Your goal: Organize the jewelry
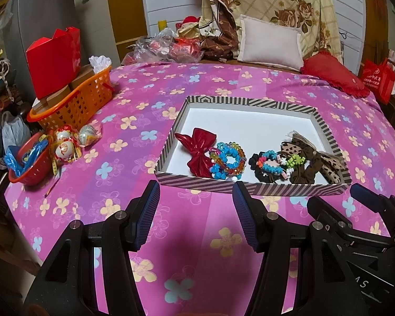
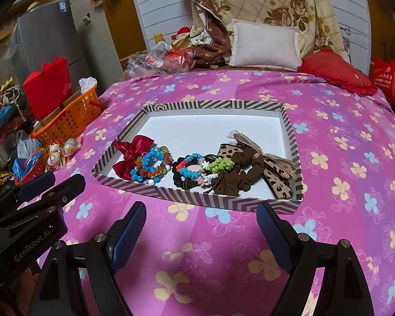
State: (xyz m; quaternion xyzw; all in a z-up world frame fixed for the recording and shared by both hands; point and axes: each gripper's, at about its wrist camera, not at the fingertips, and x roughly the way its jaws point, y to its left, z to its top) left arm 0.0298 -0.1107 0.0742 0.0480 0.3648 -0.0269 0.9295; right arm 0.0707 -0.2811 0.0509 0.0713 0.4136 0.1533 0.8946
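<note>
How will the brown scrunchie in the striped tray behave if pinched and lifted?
The brown scrunchie looks like gathered soft fabric, so probably floppy and light. It touches the leopard bow and hair ties, so it may drag them along.

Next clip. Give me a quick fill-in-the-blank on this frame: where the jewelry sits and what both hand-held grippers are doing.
1. The red bow lies inside the striped ____.
2. The left hand-held gripper and right hand-held gripper are both ____ and hold nothing.
3. The orange basket stands to the ____ of the striped tray.
4. The beaded bracelets lie right beside the red ____.

Missing words: tray; open; left; bow
</note>
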